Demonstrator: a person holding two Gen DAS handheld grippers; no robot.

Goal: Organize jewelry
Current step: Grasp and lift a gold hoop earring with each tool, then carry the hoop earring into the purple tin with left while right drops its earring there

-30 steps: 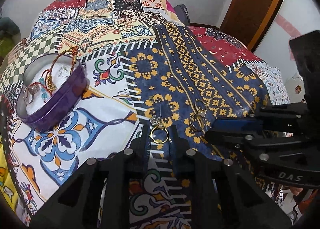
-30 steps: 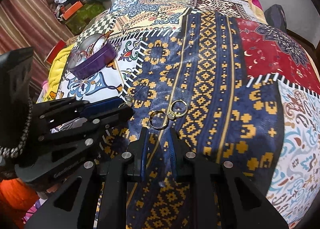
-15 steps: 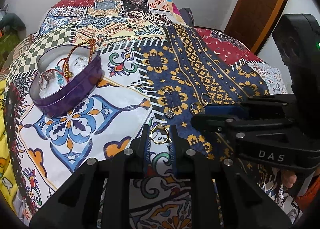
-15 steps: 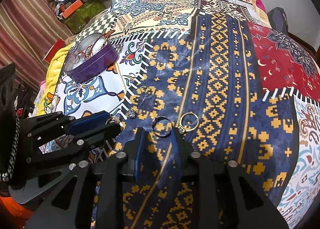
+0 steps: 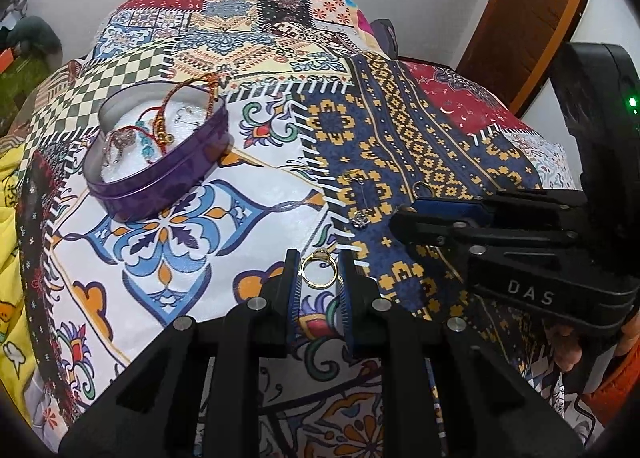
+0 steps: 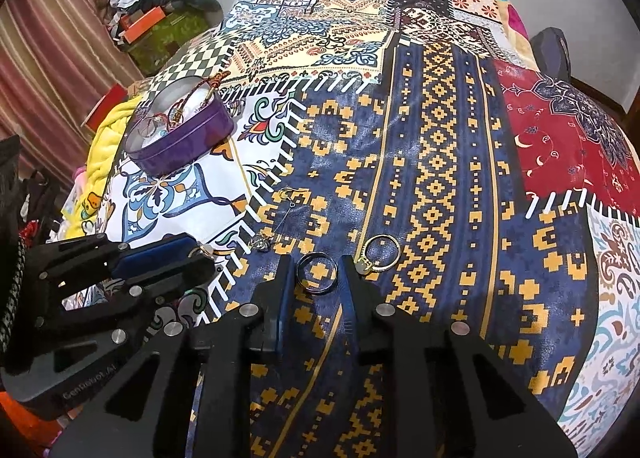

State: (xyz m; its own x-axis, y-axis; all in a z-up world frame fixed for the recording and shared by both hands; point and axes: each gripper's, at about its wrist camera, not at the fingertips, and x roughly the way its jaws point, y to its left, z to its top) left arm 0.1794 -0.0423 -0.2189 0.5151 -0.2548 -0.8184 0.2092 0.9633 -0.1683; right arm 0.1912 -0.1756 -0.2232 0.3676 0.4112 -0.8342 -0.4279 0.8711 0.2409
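A: Left wrist view?
B: The left claw [image 5: 319,272] pinches a gold ring [image 5: 319,273] above the bed [image 5: 208,218]; the purple tin [image 5: 160,166] sits ahead to its left. I'd carry it there and drop it in.

A: Right wrist view?
B: The right claw [image 6: 317,270], narrowly parted, brackets a dark ring [image 6: 317,273]; whether it grips, I cannot tell. A stone ring [image 6: 380,254] lies just right. Close, then lift.

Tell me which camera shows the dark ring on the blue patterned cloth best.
The right wrist view: the dark ring lies whole and close between the right hand-held gripper's fingers, flat on the bedspread. In the left wrist view that gripper's body blocks it, so it cannot be made out.
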